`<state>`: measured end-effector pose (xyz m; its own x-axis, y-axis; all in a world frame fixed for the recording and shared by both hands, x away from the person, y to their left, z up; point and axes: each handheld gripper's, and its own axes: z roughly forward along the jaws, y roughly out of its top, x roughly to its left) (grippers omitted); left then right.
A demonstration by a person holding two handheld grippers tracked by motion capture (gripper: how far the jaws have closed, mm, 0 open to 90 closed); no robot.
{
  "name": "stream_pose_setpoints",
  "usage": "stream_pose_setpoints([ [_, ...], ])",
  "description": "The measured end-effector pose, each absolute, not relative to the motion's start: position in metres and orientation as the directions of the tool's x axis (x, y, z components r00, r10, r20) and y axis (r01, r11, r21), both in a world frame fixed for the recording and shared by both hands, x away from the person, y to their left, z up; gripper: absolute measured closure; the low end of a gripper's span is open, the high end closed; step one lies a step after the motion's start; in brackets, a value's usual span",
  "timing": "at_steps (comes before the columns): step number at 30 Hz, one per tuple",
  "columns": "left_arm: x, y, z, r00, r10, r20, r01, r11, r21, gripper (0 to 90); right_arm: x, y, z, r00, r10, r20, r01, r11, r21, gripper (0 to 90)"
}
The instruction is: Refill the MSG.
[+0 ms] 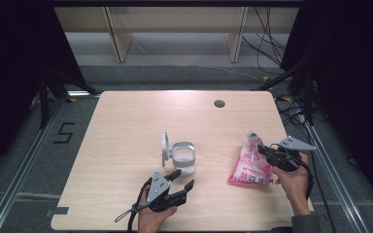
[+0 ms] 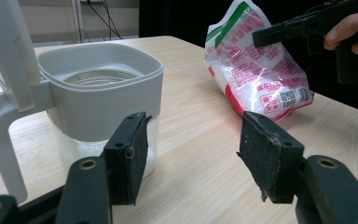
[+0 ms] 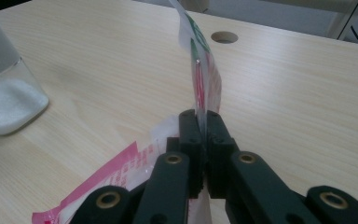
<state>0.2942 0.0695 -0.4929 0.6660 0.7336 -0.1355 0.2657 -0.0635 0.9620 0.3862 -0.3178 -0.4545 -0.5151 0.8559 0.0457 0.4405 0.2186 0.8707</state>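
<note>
A pink and white plastic bag (image 1: pixel 250 165) (image 2: pixel 256 65) (image 3: pixel 200 65) of white grains lies on the right side of the table. My right gripper (image 1: pixel 261 149) (image 3: pixel 203 121) is shut on the bag's upper edge, and the film stands up between its jaws. A clear jar with a grey collar (image 1: pixel 183 156) (image 2: pixel 98 88) (image 3: pixel 4 93) stands mid-table, its lid (image 1: pixel 164 148) flipped up on the left; white grains fill its bottom. My left gripper (image 1: pixel 182 179) (image 2: pixel 191 149) is open, just in front of the jar, with nothing between the jaws.
A round cable hole (image 1: pixel 219 103) (image 3: pixel 224 37) sits in the tabletop (image 1: pixel 126 126) near the far edge. Metal rails run along both sides of the table, and cables lie on the floor at the back right.
</note>
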Motion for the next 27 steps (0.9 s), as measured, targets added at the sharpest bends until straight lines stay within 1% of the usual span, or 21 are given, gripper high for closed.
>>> stream_pose_setpoints([
  [4,0.295,0.07,-0.494,0.666,0.734,-0.136,0.265,-0.062,0.962,41.0,0.385,-0.317,-0.455,-0.489,0.871,0.053,0.465,0.209,0.861,86.6],
  [7,0.295,0.07,-0.494,0.664,0.735,-0.141,0.262,-0.053,0.963,40.8,0.385,-0.317,-0.455,-0.481,0.874,0.065,0.469,0.194,0.862,85.8],
  [11,0.294,0.071,-0.493,0.66,0.739,-0.137,0.261,-0.054,0.964,40.8,0.386,-0.32,-0.455,-0.482,0.875,0.047,0.458,0.206,0.864,83.8],
  [12,0.295,0.071,-0.494,0.663,0.736,-0.14,0.252,-0.043,0.967,40.8,0.385,-0.319,-0.455,-0.477,0.877,0.058,0.466,0.196,0.863,82.5],
  [14,0.295,0.072,-0.494,0.659,0.74,-0.134,0.257,-0.055,0.965,40.5,0.385,-0.319,-0.455,-0.458,0.886,0.072,0.477,0.176,0.861,77.7],
  [16,0.296,0.072,-0.494,0.66,0.739,-0.135,0.255,-0.052,0.966,40.1,0.387,-0.321,-0.456,-0.472,0.879,0.063,0.473,0.192,0.86,74.8],
  [17,0.296,0.072,-0.494,0.66,0.739,-0.136,0.252,-0.046,0.967,39.7,0.387,-0.321,-0.456,-0.468,0.881,0.062,0.476,0.193,0.858,71.5],
  [18,0.295,0.073,-0.493,0.656,0.743,-0.133,0.259,-0.056,0.964,39.4,0.385,-0.319,-0.456,-0.441,0.894,0.078,0.5,0.173,0.849,67.8],
  [19,0.295,0.073,-0.493,0.655,0.743,-0.136,0.258,-0.05,0.965,39.3,0.386,-0.32,-0.456,-0.439,0.895,0.083,0.497,0.165,0.852,64.8],
  [20,0.295,0.073,-0.493,0.657,0.742,-0.133,0.257,-0.055,0.965,38.9,0.388,-0.323,-0.457,-0.443,0.895,0.061,0.491,0.185,0.851,62.9],
  [22,0.294,0.074,-0.493,0.657,0.741,-0.139,0.261,-0.051,0.964,38.8,0.385,-0.321,-0.455,-0.395,0.913,0.104,0.527,0.133,0.839,58.1],
  [23,0.295,0.075,-0.493,0.657,0.742,-0.134,0.258,-0.054,0.965,38.8,0.386,-0.323,-0.455,-0.396,0.915,0.083,0.512,0.145,0.847,55.5],
  [25,0.295,0.075,-0.493,0.654,0.744,-0.137,0.26,-0.051,0.964,38.7,0.386,-0.324,-0.453,-0.358,0.929,0.1,0.522,0.11,0.846,48.9],
  [27,0.295,0.075,-0.494,0.653,0.745,-0.138,0.255,-0.045,0.966,38.7,0.387,-0.328,-0.452,-0.342,0.937,0.07,0.496,0.117,0.86,47.0],
])
